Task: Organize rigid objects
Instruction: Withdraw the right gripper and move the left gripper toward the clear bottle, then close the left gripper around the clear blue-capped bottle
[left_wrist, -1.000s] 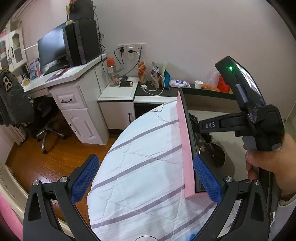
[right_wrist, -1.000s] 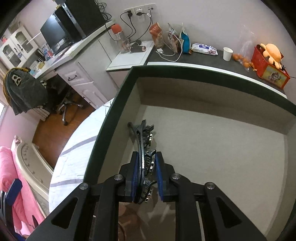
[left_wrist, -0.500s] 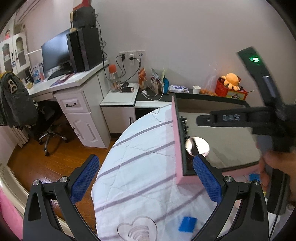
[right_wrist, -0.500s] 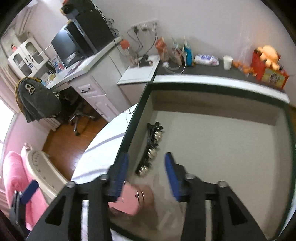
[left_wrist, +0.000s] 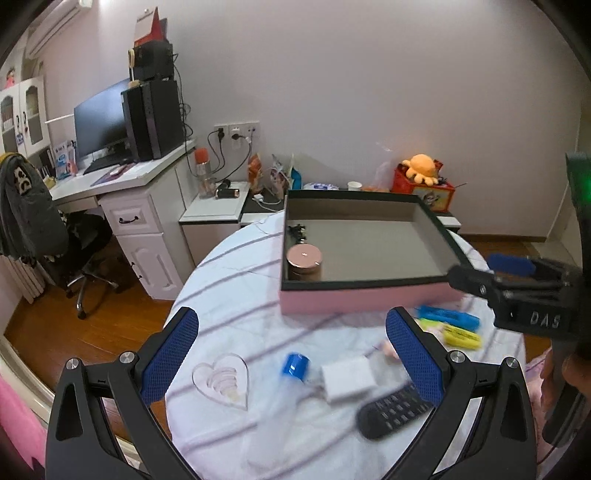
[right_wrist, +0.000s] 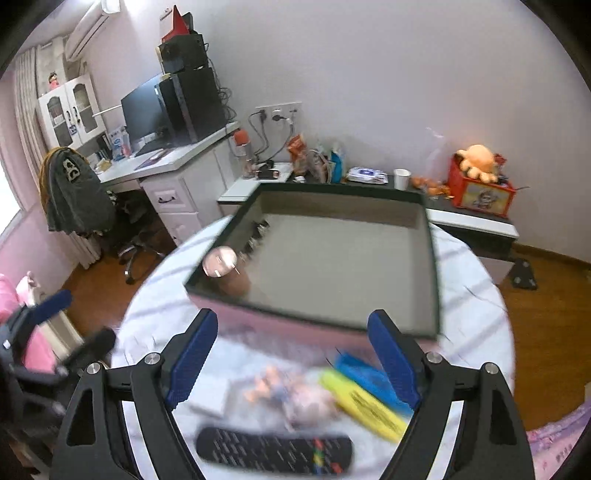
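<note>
Left wrist view: the left gripper (left_wrist: 291, 354) hovers wide open, empty, over loose items — black remote control (left_wrist: 395, 413), blue-capped clear bottle (left_wrist: 291, 369).

Right wrist view: the right gripper (right_wrist: 293, 360), jaws just opened wide and empty, faces the pink-sided open box (right_wrist: 332, 254) holding the sorted rose-gold-lidded round jar (right_wrist: 223, 267).

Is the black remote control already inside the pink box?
No, the remote control lies on the striped cloth outside the pink box, which holds only a round lidded jar and a dark hair clip.
</note>
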